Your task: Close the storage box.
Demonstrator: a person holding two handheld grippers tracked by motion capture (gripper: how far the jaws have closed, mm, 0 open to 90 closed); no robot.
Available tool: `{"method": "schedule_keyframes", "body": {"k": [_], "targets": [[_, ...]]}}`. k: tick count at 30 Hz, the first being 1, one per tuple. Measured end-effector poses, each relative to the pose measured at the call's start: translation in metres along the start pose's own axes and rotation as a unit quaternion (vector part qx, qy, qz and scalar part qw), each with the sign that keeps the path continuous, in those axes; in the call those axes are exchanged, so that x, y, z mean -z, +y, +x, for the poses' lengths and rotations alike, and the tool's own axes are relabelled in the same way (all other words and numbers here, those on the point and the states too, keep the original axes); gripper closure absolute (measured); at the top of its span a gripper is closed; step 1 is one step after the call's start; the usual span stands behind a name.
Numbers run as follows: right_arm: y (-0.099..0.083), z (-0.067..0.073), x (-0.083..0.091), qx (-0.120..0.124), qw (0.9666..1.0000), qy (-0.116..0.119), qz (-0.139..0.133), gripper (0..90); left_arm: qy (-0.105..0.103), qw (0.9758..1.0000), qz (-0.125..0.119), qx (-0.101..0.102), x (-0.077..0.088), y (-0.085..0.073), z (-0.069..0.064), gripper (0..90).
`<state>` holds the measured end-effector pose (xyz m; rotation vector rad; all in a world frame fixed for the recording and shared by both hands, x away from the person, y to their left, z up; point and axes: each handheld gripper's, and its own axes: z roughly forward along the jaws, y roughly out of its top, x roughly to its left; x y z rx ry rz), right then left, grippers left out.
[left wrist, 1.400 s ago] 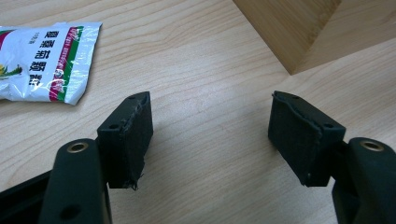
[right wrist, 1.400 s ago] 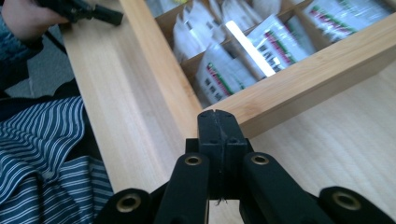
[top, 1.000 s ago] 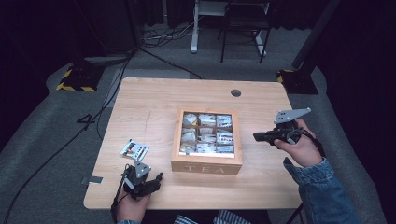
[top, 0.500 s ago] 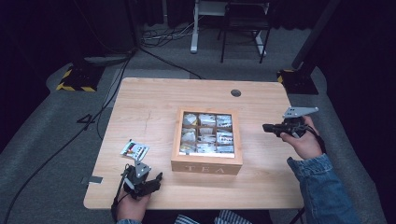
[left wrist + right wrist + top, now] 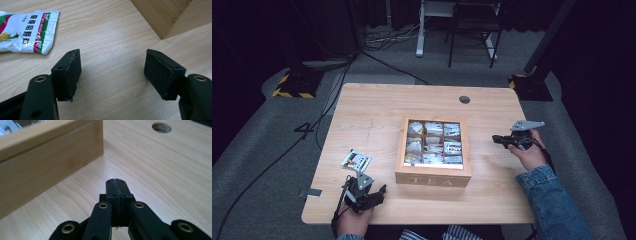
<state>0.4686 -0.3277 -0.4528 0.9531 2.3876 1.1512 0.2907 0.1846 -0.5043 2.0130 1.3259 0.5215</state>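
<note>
Black left gripper (image 5: 377, 192) waits low in the frame, jaws spread and empty. Just above lies the tea packet (image 5: 356, 160). Right gripper (image 5: 499, 140), pressed together, nears the tea box (image 5: 432, 176); next it likely lifts the lid.

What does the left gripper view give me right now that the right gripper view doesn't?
Left gripper view: the left gripper with jaws wide apart and nothing between them, plus a tea sachet lying flat on the table ahead. Right gripper view: the right gripper with jaws shut and empty, and the round cable hole in the tabletop. Both: the light wooden table and a side of the wooden tea box.
</note>
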Motion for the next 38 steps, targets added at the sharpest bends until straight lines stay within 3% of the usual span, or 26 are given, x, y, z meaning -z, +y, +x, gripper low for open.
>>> {"method": "schedule_keyframes", "body": {"k": [6,21,25,29,32,38], "targets": [[-0.016,-0.004,-0.013,-0.002,0.9999,-0.010,0.010,90.0,-0.001,1.0000,0.002,-0.003,0.000,0.001,0.000,30.2],[-0.036,-0.004,-0.027,0.006,0.9996,-0.027,-0.008,90.0,-0.001,1.0000,0.002,-0.002,-0.003,0.003,0.000,29.7],[-0.040,-0.004,-0.028,0.009,0.9993,-0.037,0.004,89.8,-0.001,1.0000,0.002,-0.002,-0.004,0.004,-0.001,29.6],[-0.039,-0.005,-0.030,0.005,0.9991,-0.041,0.011,76.0,0.000,1.0000,0.002,-0.001,-0.004,0.004,-0.001,29.6],[-0.038,-0.008,-0.031,-0.025,0.9991,-0.031,0.014,60.9,0.000,1.0000,0.002,-0.001,-0.004,0.004,-0.001,29.6],[-0.038,-0.008,-0.031,-0.028,0.9990,-0.030,0.015,55.3,0.002,1.0000,0.001,0.000,-0.004,0.005,-0.001,30.3]]}}
